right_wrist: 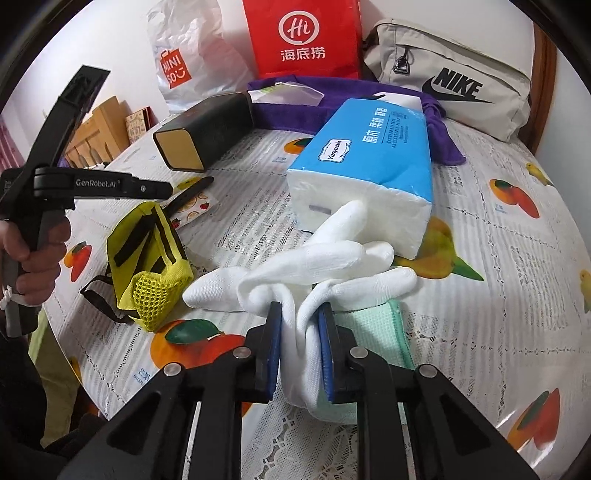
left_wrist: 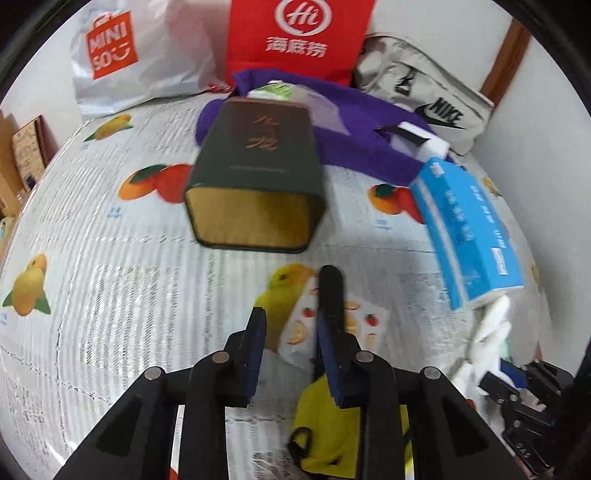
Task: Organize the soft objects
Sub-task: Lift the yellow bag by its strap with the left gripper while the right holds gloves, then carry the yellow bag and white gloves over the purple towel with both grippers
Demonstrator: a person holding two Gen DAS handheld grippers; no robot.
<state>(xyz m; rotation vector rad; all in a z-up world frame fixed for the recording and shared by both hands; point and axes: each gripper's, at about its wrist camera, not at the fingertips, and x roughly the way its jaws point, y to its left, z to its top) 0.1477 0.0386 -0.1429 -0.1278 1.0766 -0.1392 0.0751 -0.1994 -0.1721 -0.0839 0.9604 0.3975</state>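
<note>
My right gripper [right_wrist: 299, 321] is shut on a bundle of white gloves [right_wrist: 325, 266], pinched between its blue pads. The gloves lie over a mint green cloth [right_wrist: 380, 325] on the fruit-print tablecloth [right_wrist: 498, 258]. My left gripper [left_wrist: 295, 291] points down at the cloth, its jaws a narrow gap apart with nothing between the pads. Under it lie a yellow mesh pouch [left_wrist: 325, 417] [right_wrist: 147, 258] with black straps and a small fruit-print packet [left_wrist: 354, 317]. A blue tissue pack [right_wrist: 373, 155] [left_wrist: 469, 229] rests just beyond the gloves.
A dark green tin [left_wrist: 255, 166] lies on its side mid-table, against a purple towel [left_wrist: 365, 122]. At the back stand a red bag [left_wrist: 299, 33], a white Miniso bag [left_wrist: 129, 51] and a grey Nike bag [right_wrist: 450, 81]. A hand [right_wrist: 33, 251] holds the left gripper's handle.
</note>
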